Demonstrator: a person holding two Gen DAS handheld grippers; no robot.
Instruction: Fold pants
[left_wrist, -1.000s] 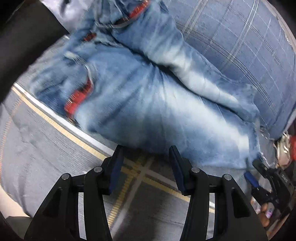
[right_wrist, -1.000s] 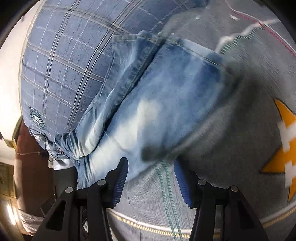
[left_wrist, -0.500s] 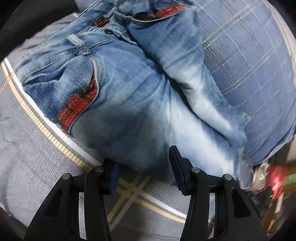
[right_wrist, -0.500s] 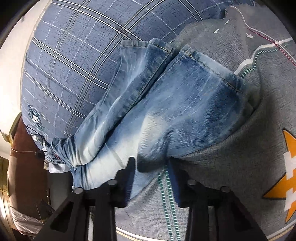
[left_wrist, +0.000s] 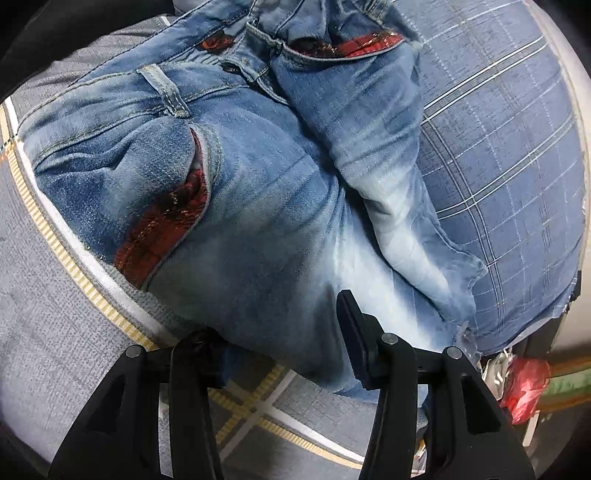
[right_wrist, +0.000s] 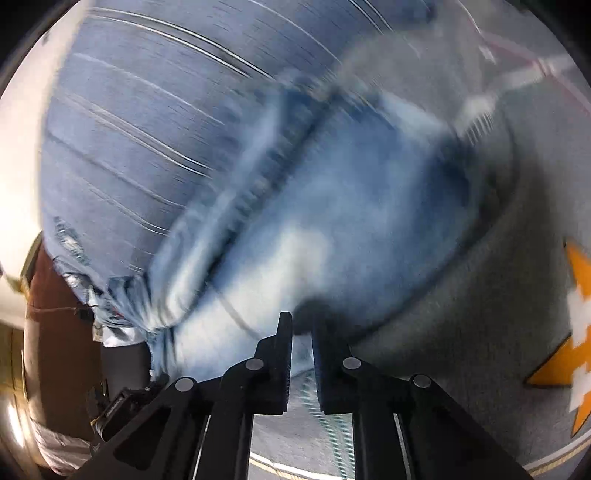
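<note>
R claw (right_wrist: 301, 332) has just been closing and now pinches the near edge of the jeans (right_wrist: 332, 206), cloth between its pads. L claw (left_wrist: 280, 332) is open astride the thigh edge, not yet gripping. Jeans lie on the bed (left_wrist: 66, 332), long axis crosswise: waist far-left of L, hems beyond R.

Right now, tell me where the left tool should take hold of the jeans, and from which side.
Grip the near side edge of the jeans, just below the red-lined pocket. Come in low from the grey cover side: there the edge lies free and thick, and the left tool already straddles it, one finger under the denim and one on top.
</note>
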